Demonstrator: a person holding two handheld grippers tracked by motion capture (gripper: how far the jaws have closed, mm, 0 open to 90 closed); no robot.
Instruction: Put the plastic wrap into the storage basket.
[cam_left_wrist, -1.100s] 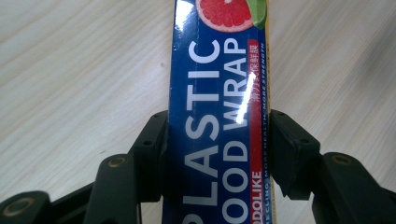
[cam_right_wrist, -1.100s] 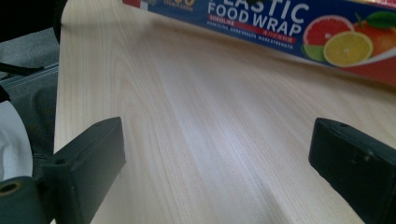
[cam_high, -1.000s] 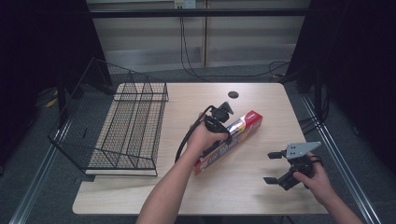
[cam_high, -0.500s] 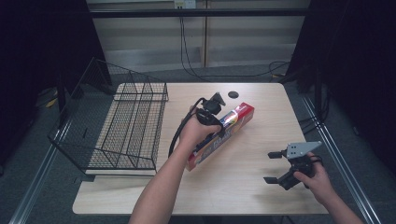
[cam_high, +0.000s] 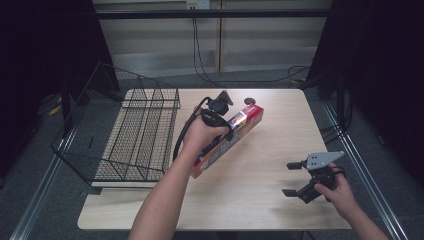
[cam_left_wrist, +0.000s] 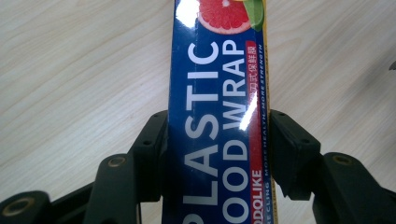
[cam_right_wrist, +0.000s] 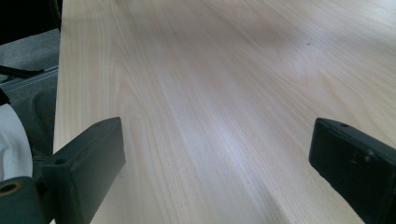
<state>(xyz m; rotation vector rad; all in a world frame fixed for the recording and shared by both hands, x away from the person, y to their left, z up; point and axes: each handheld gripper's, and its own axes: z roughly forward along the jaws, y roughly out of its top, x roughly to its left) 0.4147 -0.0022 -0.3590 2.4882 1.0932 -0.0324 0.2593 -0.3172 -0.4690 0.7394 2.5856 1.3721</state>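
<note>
1 plastic wrap box (cam_high: 227, 142) at frame centre, clamped across its width by left gripper (cam_left_wrist: 215, 140) jaws, off the surface (cam_high: 260, 200). Right gripper (cam_high: 295, 179) jaws open, empty, lower right. Could pivot or slip: long box, narrow grip.

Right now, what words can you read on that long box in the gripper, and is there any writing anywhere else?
"PLASTIC FOOD WRAP": big white letters on the blue face of the plastic wrap box, seen in the left gripper view.
"...OODLIKE": white letters on the box's red strip, start cut off.
"...E CLING MORE STRENGTH": tiny print along the blue edge, only partly legible.
Chinese characters on the red strip: too small to read.
Box print in the high view: too blurred to read.
</note>
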